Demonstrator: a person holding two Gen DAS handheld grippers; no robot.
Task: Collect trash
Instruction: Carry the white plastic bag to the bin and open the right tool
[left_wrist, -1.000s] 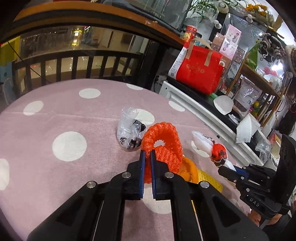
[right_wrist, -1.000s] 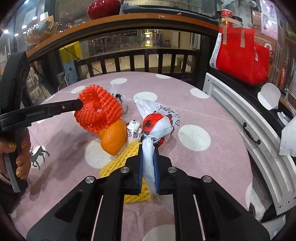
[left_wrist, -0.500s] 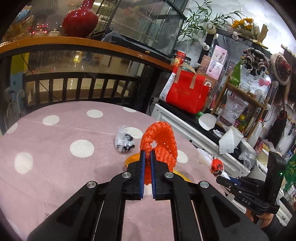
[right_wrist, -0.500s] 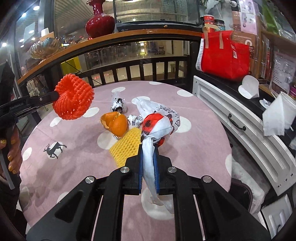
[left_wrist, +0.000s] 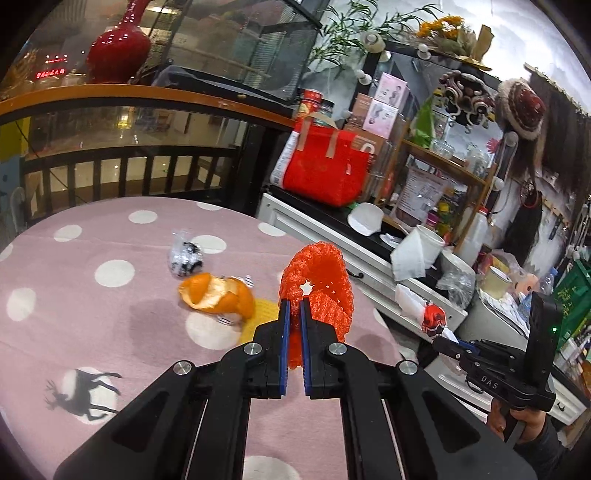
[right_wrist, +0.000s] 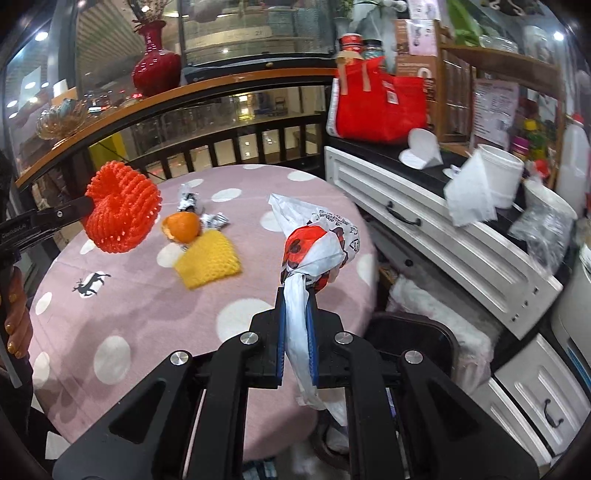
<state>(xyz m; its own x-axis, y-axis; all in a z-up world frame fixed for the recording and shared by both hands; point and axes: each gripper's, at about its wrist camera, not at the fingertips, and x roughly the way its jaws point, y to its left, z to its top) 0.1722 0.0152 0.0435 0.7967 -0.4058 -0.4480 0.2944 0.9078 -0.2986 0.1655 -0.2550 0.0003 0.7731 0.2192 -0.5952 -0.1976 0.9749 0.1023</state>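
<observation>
My left gripper (left_wrist: 293, 310) is shut on an orange-red foam fruit net (left_wrist: 317, 284) and holds it above the pink dotted table (left_wrist: 110, 332); the net also shows in the right wrist view (right_wrist: 122, 210). My right gripper (right_wrist: 295, 295) is shut on a white and red plastic bag (right_wrist: 317, 243), held in the air over the table's right edge. On the table lie an orange peel (left_wrist: 218, 295), a yellow foam net (right_wrist: 208, 258) and a crumpled clear wrapper (left_wrist: 184, 256).
A black bin (right_wrist: 413, 343) stands on the floor right of the table. A white drawer cabinet (right_wrist: 443, 229) with a red bag (right_wrist: 380, 103) and cups runs along the right. A dark railing (left_wrist: 129, 173) stands behind the table.
Both grippers have risen and pulled back from the table with their loads. The orange peel and yellow net, once under the red net, now lie in plain view.
</observation>
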